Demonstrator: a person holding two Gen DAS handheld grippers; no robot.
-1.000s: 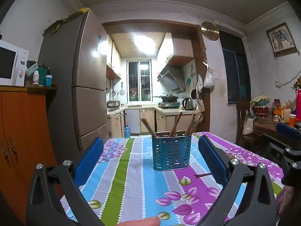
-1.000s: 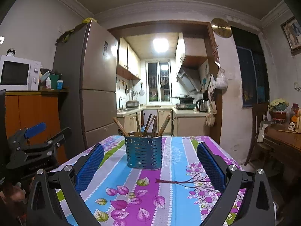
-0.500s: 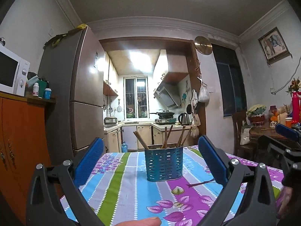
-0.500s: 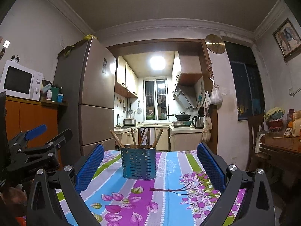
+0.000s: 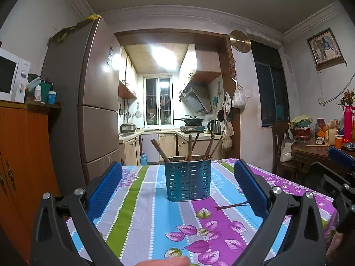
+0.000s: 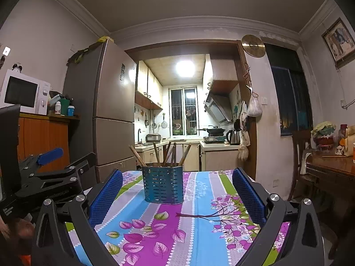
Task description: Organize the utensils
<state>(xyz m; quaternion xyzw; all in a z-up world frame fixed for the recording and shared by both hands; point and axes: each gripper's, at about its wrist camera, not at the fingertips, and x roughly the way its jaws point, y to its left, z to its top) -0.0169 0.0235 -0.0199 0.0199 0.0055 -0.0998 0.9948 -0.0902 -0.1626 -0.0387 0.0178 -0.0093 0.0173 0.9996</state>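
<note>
Left gripper [image 5: 177, 190] spread, empty, right gripper [image 6: 177, 192] spread, empty, blue holder [image 5: 188, 180] upright on tablecloth [image 5: 142, 212], chopsticks [image 5: 192, 146] inside

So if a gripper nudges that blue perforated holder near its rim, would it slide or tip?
Probably tip. The blue holder stands taller than its base is deep, and the wooden chopsticks lean out above the rim, raising the weight. It looks like thin perforated metal, so likely light. The tablecloth may grip its base rather than let it slide.
</note>
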